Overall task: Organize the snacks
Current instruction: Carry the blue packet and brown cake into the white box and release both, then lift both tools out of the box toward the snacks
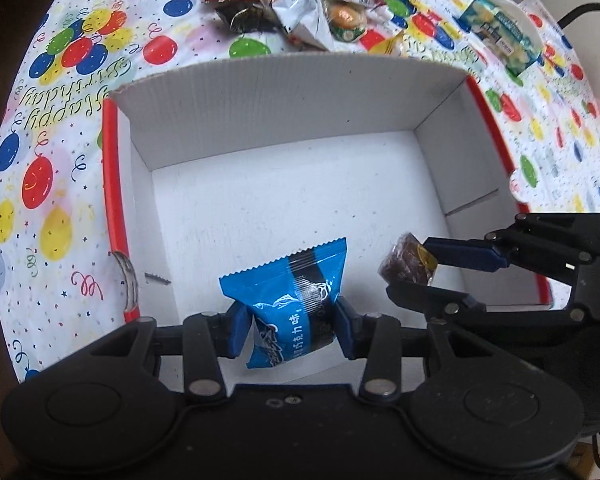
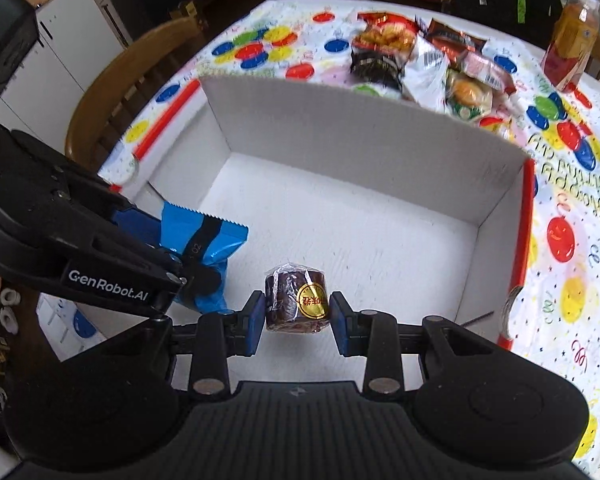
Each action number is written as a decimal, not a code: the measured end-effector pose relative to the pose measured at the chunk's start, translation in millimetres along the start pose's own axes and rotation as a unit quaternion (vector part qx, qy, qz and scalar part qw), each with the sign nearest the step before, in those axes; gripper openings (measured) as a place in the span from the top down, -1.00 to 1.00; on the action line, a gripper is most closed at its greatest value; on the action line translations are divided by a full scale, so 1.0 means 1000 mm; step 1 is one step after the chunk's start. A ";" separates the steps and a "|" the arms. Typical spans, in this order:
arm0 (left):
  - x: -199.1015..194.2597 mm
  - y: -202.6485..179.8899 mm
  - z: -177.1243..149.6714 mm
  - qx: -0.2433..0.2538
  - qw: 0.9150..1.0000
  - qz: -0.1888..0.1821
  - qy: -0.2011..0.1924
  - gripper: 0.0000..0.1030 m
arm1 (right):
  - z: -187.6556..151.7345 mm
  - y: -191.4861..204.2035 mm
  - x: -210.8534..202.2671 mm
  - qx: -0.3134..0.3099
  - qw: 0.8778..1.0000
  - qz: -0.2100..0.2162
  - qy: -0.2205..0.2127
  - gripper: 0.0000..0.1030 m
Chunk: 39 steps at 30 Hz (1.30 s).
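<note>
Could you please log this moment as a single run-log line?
left tongs: shut on blue snack packet | right tongs: shut on brown wrapped cake | both over white cardboard box | box: nothing inside yet

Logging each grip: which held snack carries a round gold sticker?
The dark brown roll in the right gripper; the left gripper holds a blue packet.

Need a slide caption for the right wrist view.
Right claw holds brown snack over white box.

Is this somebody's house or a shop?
Probably a home dining room: a table under a balloon-print "Happy Birthday" tablecloth, a curved wooden chair beside it, white cabinets behind, and a pile of wrapped snacks by a white cardboard box.
</note>
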<state>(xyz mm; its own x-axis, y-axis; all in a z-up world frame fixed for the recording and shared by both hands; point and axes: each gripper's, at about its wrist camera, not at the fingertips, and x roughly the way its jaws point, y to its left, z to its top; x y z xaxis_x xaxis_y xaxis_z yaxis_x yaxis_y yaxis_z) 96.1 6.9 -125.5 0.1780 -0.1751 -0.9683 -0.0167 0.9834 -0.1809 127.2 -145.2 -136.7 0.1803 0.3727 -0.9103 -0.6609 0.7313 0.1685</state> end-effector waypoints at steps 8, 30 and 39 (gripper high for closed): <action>0.018 -0.005 0.001 0.016 1.000 0.003 0.023 0.19 | -0.009 -0.006 0.028 0.002 0.999 -0.010 0.037 0.34; 0.040 -0.003 0.001 0.000 0.999 -0.003 0.036 -0.06 | -0.013 -0.001 0.024 -0.005 0.999 -0.016 0.029 0.26; 0.009 -0.002 0.000 0.008 1.000 -0.013 0.002 -0.25 | -0.011 -0.005 -0.018 0.002 1.000 -0.003 -0.009 0.01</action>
<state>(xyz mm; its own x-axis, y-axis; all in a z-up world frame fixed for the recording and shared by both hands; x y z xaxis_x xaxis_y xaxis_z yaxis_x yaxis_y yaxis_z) 97.6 3.4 -134.2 0.1743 -0.1999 -0.9642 0.0033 0.9793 -0.2024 119.6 -161.9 -125.7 0.1978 0.3778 -0.9045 -0.6570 0.7359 0.1638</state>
